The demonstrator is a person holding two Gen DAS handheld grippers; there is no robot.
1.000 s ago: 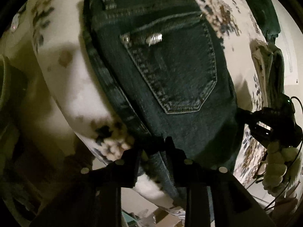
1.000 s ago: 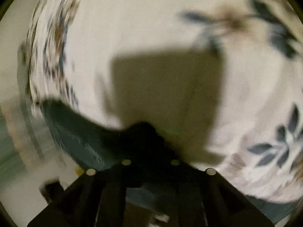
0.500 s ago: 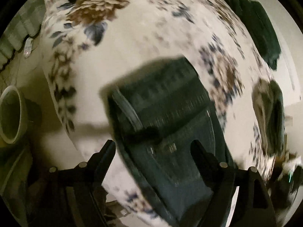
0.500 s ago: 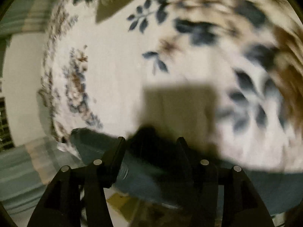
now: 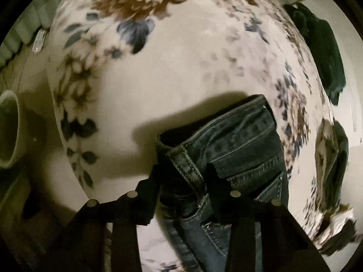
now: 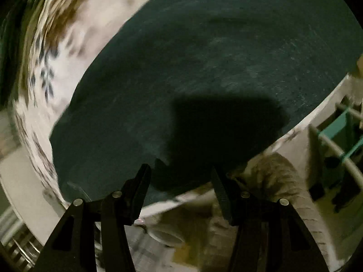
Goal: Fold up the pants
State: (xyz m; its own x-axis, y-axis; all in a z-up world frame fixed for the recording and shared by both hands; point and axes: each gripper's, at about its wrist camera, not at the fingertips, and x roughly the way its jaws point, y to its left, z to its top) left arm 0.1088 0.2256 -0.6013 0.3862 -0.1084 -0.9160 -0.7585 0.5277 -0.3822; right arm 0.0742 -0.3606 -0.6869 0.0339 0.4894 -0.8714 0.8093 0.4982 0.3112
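Both sets of jaws told most of the story. Half a second before, my left gripper (image 5: 181, 176) had stood wide apart above the jeans (image 5: 238, 149); now its fingers had narrowed around the waistband (image 5: 183, 161), one finger on each side of the folded denim edge, and I judged it was gripping that edge, though a sliver of slack may have remained. My right gripper (image 6: 181, 176) stayed spread wide and held nothing, its tips hovering at the near edge of the dark cloth.

What shifted on the right was the view itself: a moment earlier it looked mostly at the flowered bedcover (image 6: 45, 72), and now the jeans filled it, lying flat across that cover (the picture was smeared, so I was moving fast). From the left wrist, the pants lay at the near edge of the bedcover with the back pocket (image 5: 270, 188) beside the right finger, and other dark clothes (image 5: 322, 54) lay well apart at the far side.

I took this to mean a new grasp had begun, with the right side yet to take hold for the next fold.
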